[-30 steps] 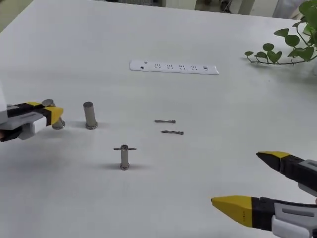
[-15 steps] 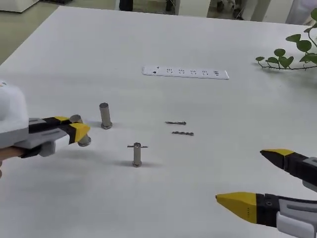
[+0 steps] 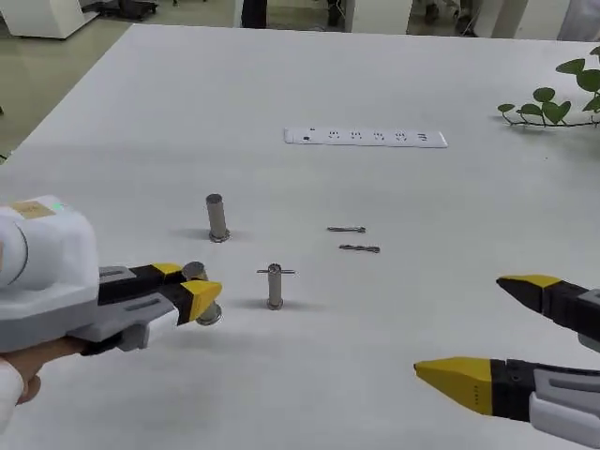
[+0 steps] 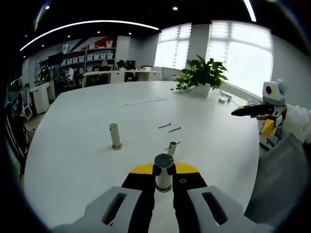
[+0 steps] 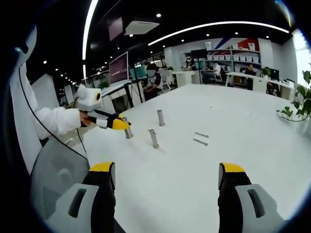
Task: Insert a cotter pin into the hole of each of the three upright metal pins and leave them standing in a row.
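Observation:
My left gripper (image 3: pixel 200 298) is shut on an upright metal pin (image 3: pixel 196 273), which stands between the jaws in the left gripper view (image 4: pixel 164 172). Just right of it stands a pin with a cotter pin through its head (image 3: pixel 275 285). A bare pin (image 3: pixel 217 217) stands farther back. Two loose cotter pins (image 3: pixel 346 229) (image 3: pixel 360 248) lie on the white table to the right. My right gripper (image 3: pixel 478 330) is open and holds nothing at the near right, well away from the pins; its jaws stand wide apart in the right gripper view (image 5: pixel 167 170).
A white power strip (image 3: pixel 366 138) lies across the far middle of the table (image 3: pixel 394 309). Leaves of a potted plant (image 3: pixel 553 103) reach in at the far right. An office with desks and shelves lies beyond the table.
My left gripper has carried its pin to the right and nearer, from left of the bare pin to beside the pin with the cotter pin. The right gripper has stayed open in place.

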`<control>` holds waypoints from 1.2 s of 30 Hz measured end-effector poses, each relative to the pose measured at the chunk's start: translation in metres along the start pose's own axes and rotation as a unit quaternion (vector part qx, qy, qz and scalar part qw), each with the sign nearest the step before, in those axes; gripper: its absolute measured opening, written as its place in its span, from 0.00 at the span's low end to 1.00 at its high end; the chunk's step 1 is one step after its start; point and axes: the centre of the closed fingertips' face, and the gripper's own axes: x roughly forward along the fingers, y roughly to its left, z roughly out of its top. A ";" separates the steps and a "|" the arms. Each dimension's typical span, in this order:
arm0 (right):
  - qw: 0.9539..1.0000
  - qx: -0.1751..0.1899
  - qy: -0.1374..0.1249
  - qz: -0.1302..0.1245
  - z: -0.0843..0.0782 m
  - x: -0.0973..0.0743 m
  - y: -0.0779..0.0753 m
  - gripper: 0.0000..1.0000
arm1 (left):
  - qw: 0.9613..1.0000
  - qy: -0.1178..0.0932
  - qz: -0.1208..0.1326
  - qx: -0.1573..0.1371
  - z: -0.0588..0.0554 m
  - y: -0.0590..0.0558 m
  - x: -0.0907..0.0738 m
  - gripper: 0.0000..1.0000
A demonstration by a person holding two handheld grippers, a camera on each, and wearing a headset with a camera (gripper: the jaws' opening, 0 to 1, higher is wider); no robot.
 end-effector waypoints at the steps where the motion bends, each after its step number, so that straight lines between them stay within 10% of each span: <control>1: 1.000 0.000 -0.001 0.001 0.000 0.000 0.000 0.86 | 1.000 0.000 -0.002 -0.002 -0.001 -0.003 0.000 0.09; 17: 1.000 -0.004 -0.016 -0.013 -0.002 -0.013 -0.007 0.84 | 0.998 0.025 -0.055 0.036 -0.005 -0.045 0.021 0.09; 36: 1.000 0.008 -0.017 -0.013 -0.010 -0.020 -0.007 0.83 | 0.995 0.058 -0.059 0.048 -0.021 -0.059 0.053 0.10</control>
